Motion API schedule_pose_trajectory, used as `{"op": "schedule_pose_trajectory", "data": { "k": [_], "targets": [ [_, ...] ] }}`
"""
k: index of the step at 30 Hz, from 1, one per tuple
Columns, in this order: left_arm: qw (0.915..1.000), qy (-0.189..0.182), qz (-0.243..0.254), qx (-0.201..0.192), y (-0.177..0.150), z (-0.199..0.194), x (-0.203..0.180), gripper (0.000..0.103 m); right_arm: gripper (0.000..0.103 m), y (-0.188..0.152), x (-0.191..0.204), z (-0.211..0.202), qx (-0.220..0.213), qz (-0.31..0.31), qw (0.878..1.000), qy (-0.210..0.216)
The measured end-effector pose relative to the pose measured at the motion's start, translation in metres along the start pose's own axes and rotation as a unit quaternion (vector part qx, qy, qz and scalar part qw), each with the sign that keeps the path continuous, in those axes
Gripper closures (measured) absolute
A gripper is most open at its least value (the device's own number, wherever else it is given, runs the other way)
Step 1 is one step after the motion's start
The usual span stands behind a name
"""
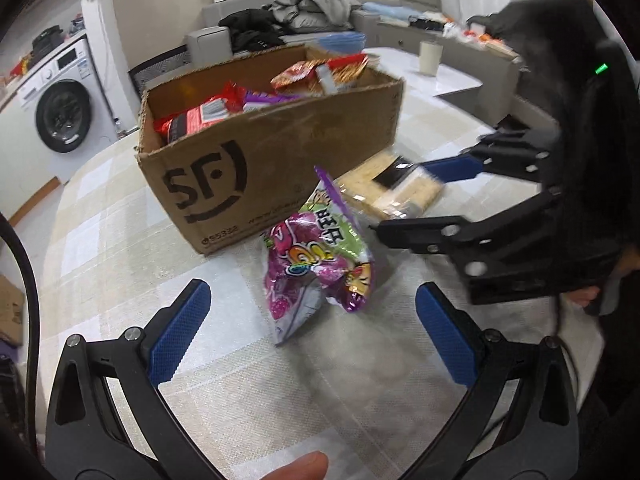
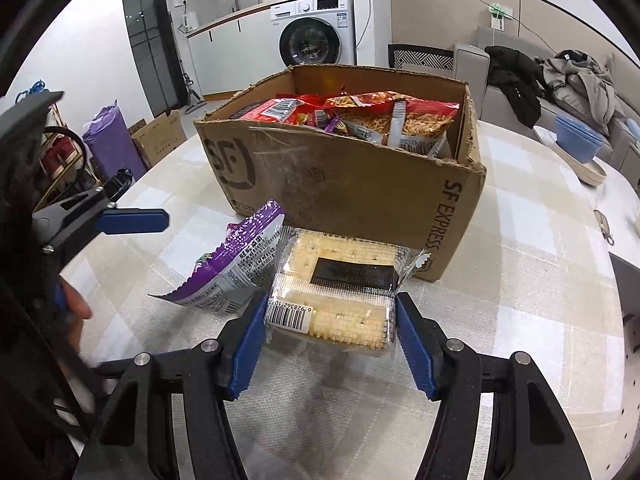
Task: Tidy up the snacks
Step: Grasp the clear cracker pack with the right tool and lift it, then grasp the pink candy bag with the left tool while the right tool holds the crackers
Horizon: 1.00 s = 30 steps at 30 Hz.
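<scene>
Two snacks lie on the desk [image 2: 540, 264] before the cardboard box [image 2: 360, 196]: left gripper [image 1: 312, 332], fingers spread wide, should straddle the purple bag [image 1: 316, 264]; right gripper [image 2: 330, 340] already clamps the cracker pack [image 2: 340, 280], so lift it level.

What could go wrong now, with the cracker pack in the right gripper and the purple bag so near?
1. The right gripper pinches only the near end of the cracker pack; lifted, it may sag or slip.
2. The purple bag touches the pack and could be dragged along.
3. The cardboard box looks full, so a new pack may slide off the pile.
</scene>
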<state>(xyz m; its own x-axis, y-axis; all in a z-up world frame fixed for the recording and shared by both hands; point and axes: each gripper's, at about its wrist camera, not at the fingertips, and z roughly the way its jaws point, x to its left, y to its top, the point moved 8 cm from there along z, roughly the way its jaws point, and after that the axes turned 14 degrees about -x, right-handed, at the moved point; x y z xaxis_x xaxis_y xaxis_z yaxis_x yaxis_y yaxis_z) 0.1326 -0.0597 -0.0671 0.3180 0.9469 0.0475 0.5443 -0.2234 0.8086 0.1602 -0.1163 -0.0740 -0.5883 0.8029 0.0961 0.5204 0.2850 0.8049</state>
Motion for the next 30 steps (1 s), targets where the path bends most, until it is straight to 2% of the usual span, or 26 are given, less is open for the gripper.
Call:
{"op": "schedule_pose_trajectory", "data": {
  "k": [10, 12, 14, 16, 18, 19, 23, 30],
  "targets": [
    [0.9989, 0.043, -0.013, 0.011, -0.004, 0.033, 0.002, 0.002, 0.039, 0.000, 0.002, 0.000, -0.001, -0.005, 1.000, 0.007],
    [0.9989, 0.042, -0.018, 0.008, -0.004, 0.035, 0.008, 0.012, 0.040, 0.000, 0.002, 0.000, -0.001, -0.005, 1.000, 0.009],
    [0.9988, 0.041, -0.025, 0.010, -0.005, 0.040, 0.010, 0.028, 0.040, 0.000, 0.002, 0.000, -0.001, -0.005, 1.000, 0.009],
    [0.9986, 0.039, -0.034, 0.012, -0.007, 0.042, 0.017, 0.032, 0.040, -0.001, 0.001, 0.001, 0.000, -0.004, 1.000, 0.010],
    [0.9984, 0.035, -0.042, 0.016, -0.010, 0.045, 0.022, 0.044, 0.040, -0.002, 0.001, 0.003, 0.002, -0.003, 1.000, 0.010],
    [0.9984, 0.031, -0.044, 0.016, -0.010, 0.046, 0.023, 0.053, 0.040, -0.002, 0.001, 0.003, 0.002, -0.003, 1.000, 0.010],
    [0.9982, 0.024, -0.053, 0.012, -0.011, 0.050, 0.027, 0.058, 0.040, -0.002, 0.001, 0.005, 0.002, -0.004, 1.000, 0.012],
    [0.9982, 0.015, -0.057, -0.012, -0.007, 0.042, 0.030, 0.059, 0.040, 0.000, -0.001, 0.002, -0.004, -0.004, 1.000, 0.014]
  ]
}}
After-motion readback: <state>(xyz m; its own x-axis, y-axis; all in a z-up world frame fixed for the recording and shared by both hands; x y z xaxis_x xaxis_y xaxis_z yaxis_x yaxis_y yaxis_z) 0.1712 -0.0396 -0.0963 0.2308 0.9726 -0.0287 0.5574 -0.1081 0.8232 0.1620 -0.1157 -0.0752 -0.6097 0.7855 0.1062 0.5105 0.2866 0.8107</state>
